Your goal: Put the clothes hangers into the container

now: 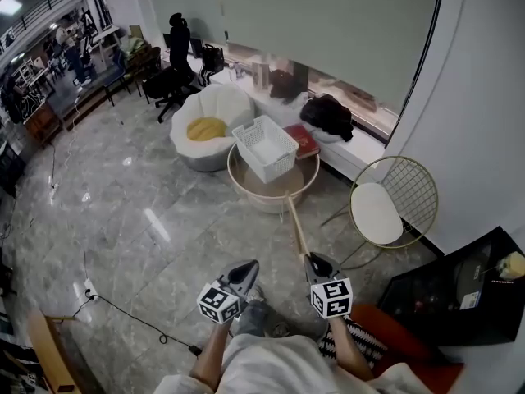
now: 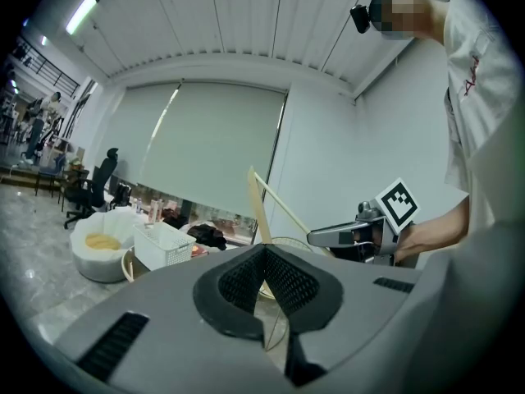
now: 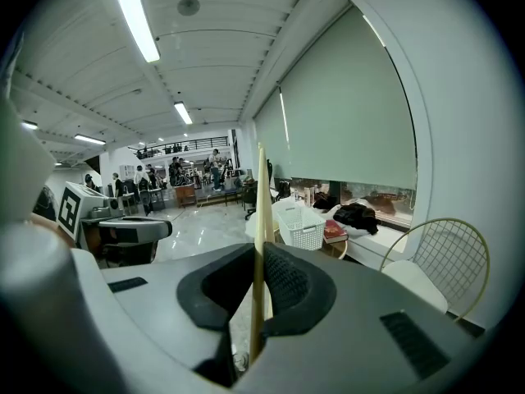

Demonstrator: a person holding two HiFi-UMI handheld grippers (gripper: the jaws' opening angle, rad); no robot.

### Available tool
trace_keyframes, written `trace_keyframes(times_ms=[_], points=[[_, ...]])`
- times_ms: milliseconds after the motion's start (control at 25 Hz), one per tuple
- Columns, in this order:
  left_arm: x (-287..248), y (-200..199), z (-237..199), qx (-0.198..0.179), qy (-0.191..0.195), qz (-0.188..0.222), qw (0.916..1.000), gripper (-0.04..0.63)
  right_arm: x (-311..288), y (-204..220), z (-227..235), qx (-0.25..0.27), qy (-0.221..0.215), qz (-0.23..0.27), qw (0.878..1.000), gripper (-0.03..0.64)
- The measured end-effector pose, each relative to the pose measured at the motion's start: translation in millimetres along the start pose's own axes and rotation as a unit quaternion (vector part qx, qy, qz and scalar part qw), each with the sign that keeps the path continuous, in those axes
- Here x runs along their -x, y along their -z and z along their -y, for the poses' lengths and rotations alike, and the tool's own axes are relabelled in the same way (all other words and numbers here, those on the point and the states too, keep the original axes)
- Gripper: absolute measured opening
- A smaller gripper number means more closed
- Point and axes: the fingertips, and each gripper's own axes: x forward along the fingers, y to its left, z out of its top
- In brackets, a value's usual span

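Clamping wooden hanger (image 3: 261, 197) in right gripper (image 3: 257, 251), shape unclear

Wht lattice basket (image 1: 265, 148), tan wood hanger (image 1: 295, 226), gold wire chair (image 1: 394, 199), red book (image 1: 302, 140).

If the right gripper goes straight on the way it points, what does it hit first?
Likely the round table holding the white basket; the wooden hanger in the right gripper would reach it first. Depth is uncertain.

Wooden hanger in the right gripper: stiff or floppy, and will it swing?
Probably stiff: the wooden hanger runs straight from the right gripper. It may pivot, since the jaws pinch one thin arm, most of its length sticking out beyond.
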Motion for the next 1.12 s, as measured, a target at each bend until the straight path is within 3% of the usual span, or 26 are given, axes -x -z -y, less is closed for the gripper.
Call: trace_keyframes(times_ms=[320,720,1120], points=[[-29,-9,-39,0.002,0.006,0.002,1.0,0.029,-42,-15,14,0.003,0.004,0.001,1.0,0.057],[-98,-56,-124,-0.008,0.027,0.018,0.9995,0.029,-133,-73,53,0.006,0.022,0.017,1.0,0.057],[-121,-81,-199,-0.004,0.025,0.019,0.9995,0.029,-208,-114,62,0.007,0.029,0.021,0.999,0.057]])
